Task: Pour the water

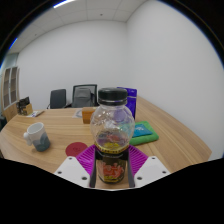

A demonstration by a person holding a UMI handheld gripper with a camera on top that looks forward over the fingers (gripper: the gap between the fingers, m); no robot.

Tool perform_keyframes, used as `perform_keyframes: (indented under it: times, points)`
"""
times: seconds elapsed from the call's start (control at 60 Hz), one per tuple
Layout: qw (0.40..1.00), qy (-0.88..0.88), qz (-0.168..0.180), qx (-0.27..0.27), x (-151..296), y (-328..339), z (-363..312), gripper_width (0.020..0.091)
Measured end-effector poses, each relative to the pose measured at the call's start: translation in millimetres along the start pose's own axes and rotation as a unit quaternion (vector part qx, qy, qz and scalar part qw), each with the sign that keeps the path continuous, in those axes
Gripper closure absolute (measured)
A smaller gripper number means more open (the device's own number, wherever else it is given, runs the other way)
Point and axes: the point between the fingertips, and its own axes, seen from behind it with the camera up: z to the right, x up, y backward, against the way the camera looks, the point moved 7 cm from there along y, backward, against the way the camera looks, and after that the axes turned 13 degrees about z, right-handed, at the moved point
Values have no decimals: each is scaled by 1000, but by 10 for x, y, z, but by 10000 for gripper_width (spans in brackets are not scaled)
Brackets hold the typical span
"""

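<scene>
A clear plastic bottle with a black cap and a yellow-red label stands upright between my fingers, held close to the camera. My gripper is shut on the bottle, with the purple pads pressing its lower labelled part from both sides. A white mug with a dark inside sits on the wooden table beyond the fingers to the left. A small orange cup stands further back, just left of the bottle.
A red round coaster lies near the left finger. A green flat object lies to the right of the bottle, and a purple box stands behind it. Black office chairs line the table's far side.
</scene>
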Motion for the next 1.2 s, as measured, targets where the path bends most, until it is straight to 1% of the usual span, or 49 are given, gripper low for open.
perform_keyframes:
  times: [0.067, 0.167, 0.25, 0.367, 0.467, 0.583, 0.633, 0.683, 0.75, 0.883, 1.017, 1.117, 1.2]
  points:
    - [1000, 5, -3, -6, 3, -5, -1, 697]
    - [999, 26, -12, -16, 51, -15, -41, 696]
    - [997, 67, -10, -31, 195, -16, -58, 696]
    - [985, 161, 9, -60, 597, -57, -146, 697]
    - [954, 287, 36, -82, 1016, -162, -327, 696]
    - [884, 451, 65, -101, 1452, -312, -772, 697]
    - [846, 520, 70, -94, 1603, -365, -937, 698]
    - [801, 587, 73, -92, 1632, -414, -1171, 698]
    - [738, 665, 73, -83, 1616, -485, -1437, 701]
    - [615, 785, 61, -47, 1400, -613, -1813, 700]
    - [509, 860, 34, -24, 1133, -753, -1965, 700]
    - [467, 884, 21, -7, 1013, -811, -2043, 699]
    - [479, 878, 16, 4, 951, -844, -2067, 697]
